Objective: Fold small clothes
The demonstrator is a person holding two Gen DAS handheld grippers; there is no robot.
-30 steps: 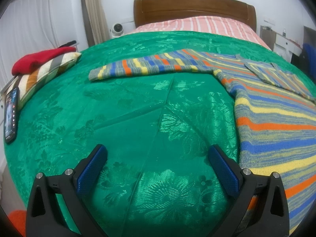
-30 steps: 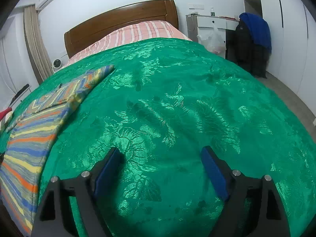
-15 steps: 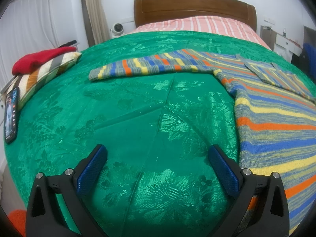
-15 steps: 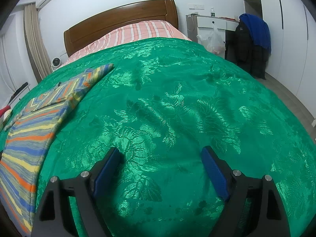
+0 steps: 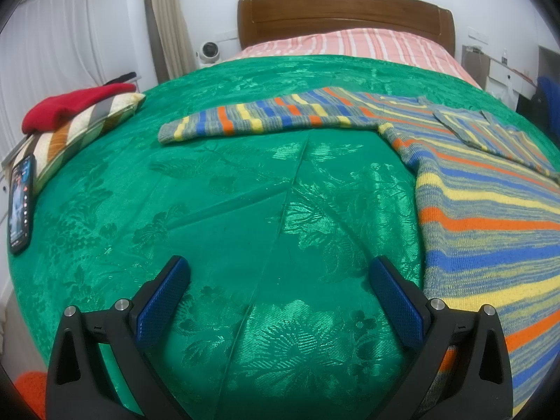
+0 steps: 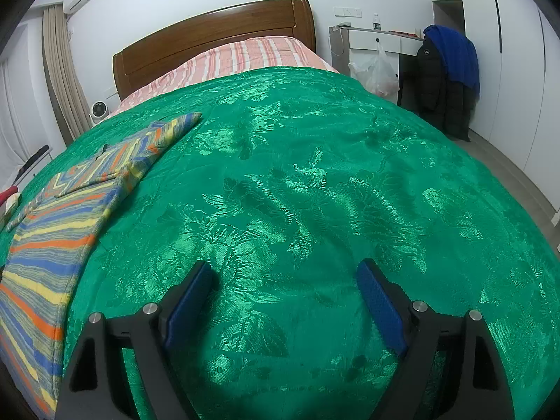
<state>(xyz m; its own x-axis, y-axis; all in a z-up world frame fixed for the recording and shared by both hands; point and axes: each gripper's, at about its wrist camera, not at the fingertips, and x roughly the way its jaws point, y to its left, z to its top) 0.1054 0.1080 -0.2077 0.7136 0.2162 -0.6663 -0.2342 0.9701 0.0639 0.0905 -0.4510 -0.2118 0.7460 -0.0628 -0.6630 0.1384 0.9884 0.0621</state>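
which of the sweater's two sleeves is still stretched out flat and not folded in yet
The left sleeve, lying straight out across the green bedspread toward the striped pillow. The other sleeve is already folded over the sweater body.

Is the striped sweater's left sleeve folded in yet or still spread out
Spread out. The sleeve of the striped sweater lies flat and straight across the green bedspread, away from the body.

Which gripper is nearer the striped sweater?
Left. The left gripper hangs beside the sweater, at its hem edge; the right gripper is farther off over bare bedspread.
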